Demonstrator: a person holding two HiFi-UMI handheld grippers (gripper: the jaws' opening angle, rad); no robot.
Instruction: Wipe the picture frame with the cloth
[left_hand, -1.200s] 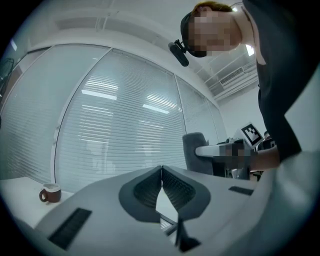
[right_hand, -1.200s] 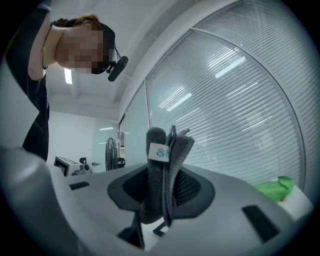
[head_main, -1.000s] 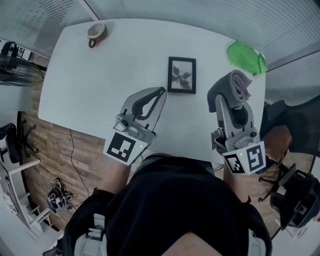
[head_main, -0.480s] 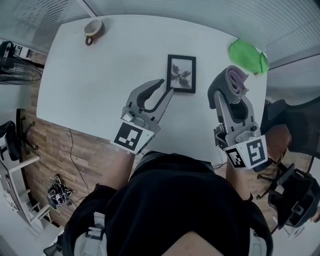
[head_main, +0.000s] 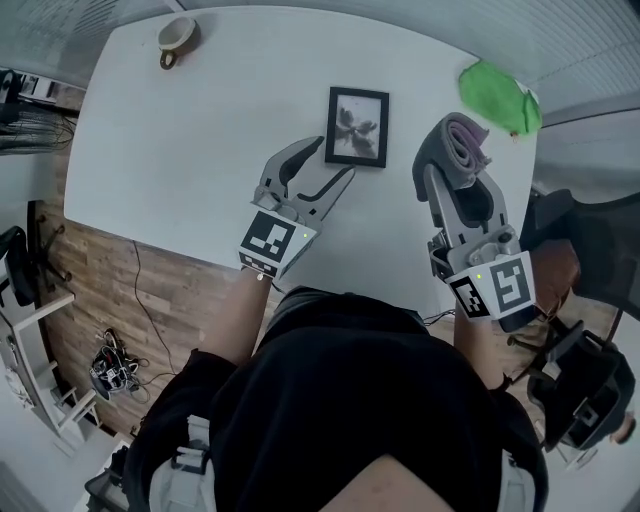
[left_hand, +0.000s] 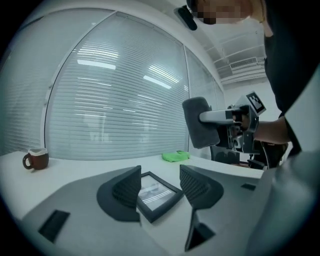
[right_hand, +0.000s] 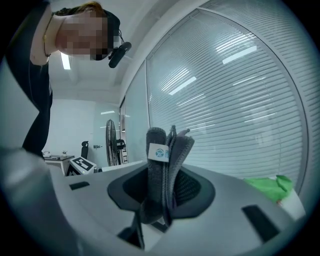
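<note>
Frame (head_main: 357, 127) looked light, stiff, fragile; your left gripper (head_main: 336, 158) had its jaws just opening about the near corner, untouched; right gripper (right_hand: 162, 192) clamped soft cloth (right_hand: 165, 150).

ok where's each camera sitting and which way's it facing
Head view: on the person's head, looking down at the table; torso, left hand-held gripper and right hand-held gripper show.
Left gripper view: rides the left one, facing along its jaws, just opening; picture frame in the gap, ungripped.
Right gripper view: rides the right one, jaws shut on the grey cloth.
Both gripper views share the person and green cloth.
</note>
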